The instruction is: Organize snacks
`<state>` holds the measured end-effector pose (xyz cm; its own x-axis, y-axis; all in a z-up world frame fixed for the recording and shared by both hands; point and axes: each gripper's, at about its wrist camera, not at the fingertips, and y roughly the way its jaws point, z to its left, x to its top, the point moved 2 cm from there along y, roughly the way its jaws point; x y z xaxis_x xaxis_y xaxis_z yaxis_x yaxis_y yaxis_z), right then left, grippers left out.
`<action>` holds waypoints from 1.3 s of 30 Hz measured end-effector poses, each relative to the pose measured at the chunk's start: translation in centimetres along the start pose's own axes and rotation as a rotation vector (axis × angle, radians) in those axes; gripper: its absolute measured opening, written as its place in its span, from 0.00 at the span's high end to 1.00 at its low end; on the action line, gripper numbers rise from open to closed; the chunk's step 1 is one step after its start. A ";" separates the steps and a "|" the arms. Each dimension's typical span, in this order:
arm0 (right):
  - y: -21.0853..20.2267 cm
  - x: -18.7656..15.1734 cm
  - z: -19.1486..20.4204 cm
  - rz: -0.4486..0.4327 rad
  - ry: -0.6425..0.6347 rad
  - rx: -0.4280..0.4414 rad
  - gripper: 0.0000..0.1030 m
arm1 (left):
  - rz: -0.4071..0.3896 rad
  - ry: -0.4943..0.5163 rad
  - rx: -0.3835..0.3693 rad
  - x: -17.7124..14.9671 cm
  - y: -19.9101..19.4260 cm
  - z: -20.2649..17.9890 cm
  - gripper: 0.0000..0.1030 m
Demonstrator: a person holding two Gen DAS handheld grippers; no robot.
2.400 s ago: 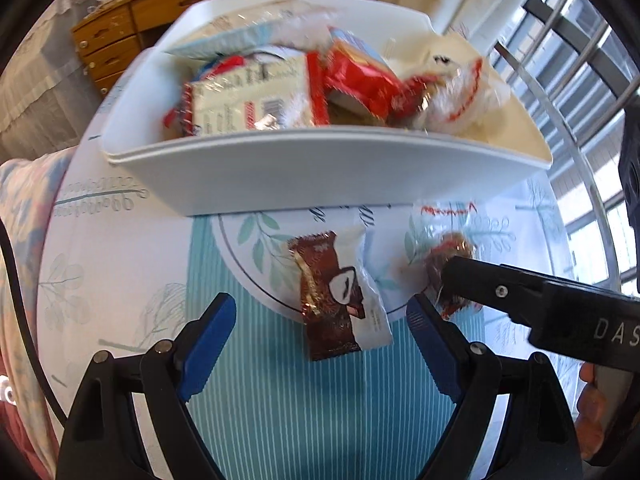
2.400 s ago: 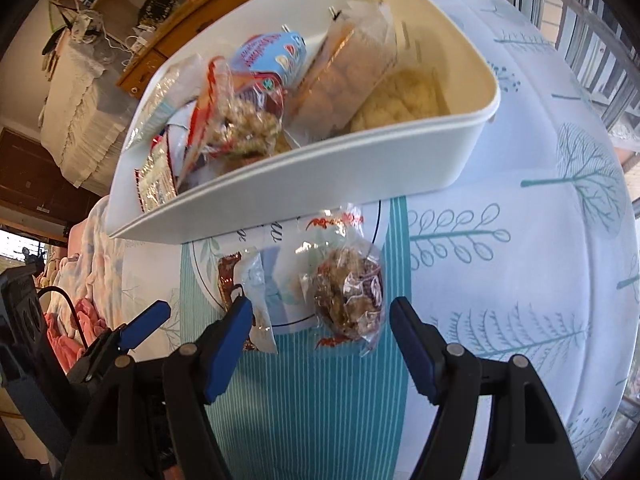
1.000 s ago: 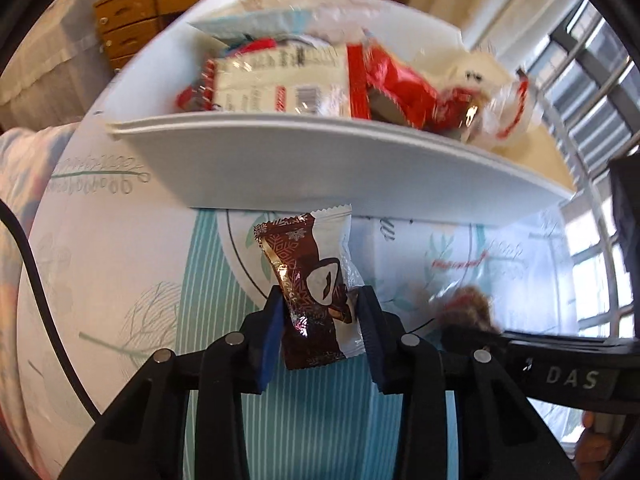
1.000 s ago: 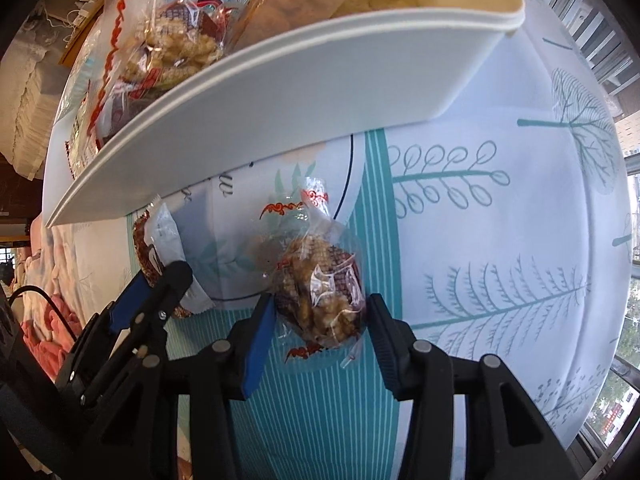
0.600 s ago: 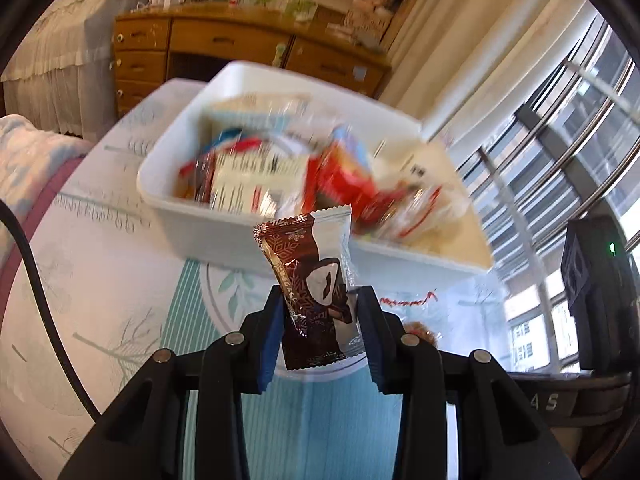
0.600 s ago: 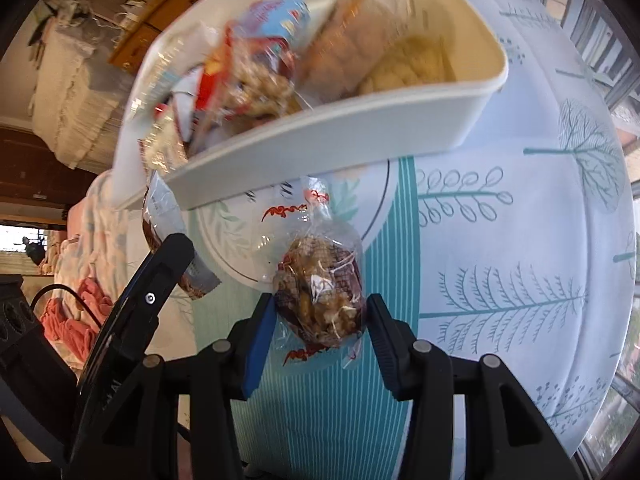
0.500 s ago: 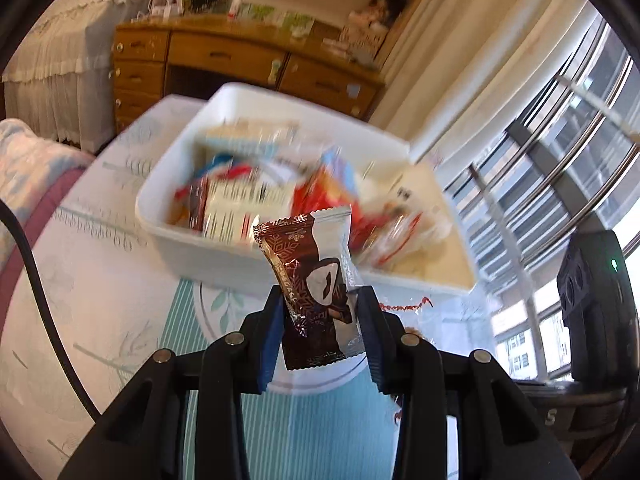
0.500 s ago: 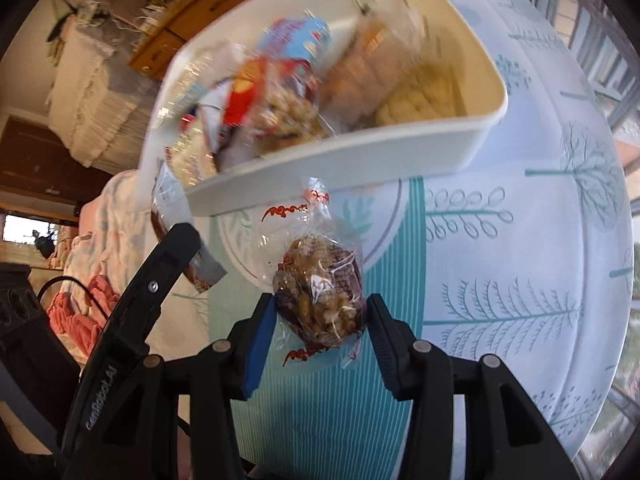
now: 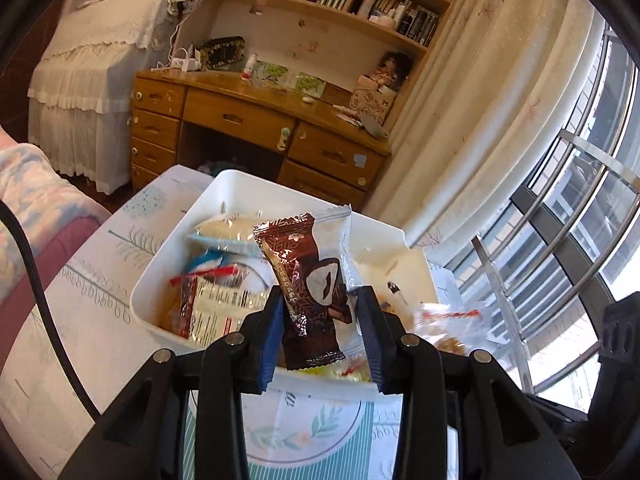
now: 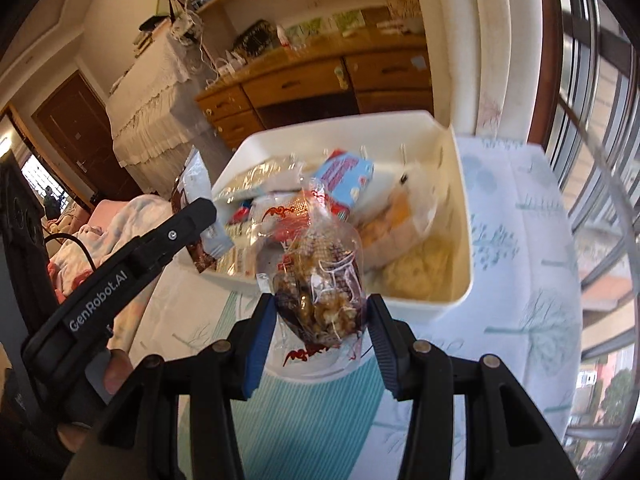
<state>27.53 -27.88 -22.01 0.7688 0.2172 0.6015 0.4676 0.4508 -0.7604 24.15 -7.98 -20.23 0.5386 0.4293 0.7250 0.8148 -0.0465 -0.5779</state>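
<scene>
Snacks: left gripper (image 9: 320,320) clamps chocolate bar (image 9: 310,288), right gripper (image 10: 320,320) clamps nut bag (image 10: 320,300). Carry both past bin (image 10: 460,216) rim, probably near side, then release.

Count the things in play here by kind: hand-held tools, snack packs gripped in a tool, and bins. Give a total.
Tools: 2, left tool and right tool
Gripped packs: 2, brown wrapper and clear nut bag
Bins: 1, white bin
Total: 5
</scene>
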 end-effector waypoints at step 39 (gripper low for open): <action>-8.4 -9.8 6.5 0.220 0.202 -0.278 0.21 | 0.431 0.136 0.073 -1.2 -16.9 7.5 0.12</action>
<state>13.25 -28.19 -19.97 0.9208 0.0949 0.3782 0.3616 0.1553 -0.9193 8.07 -0.91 -14.16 0.8525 0.2622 0.4522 0.4954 -0.1296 -0.8589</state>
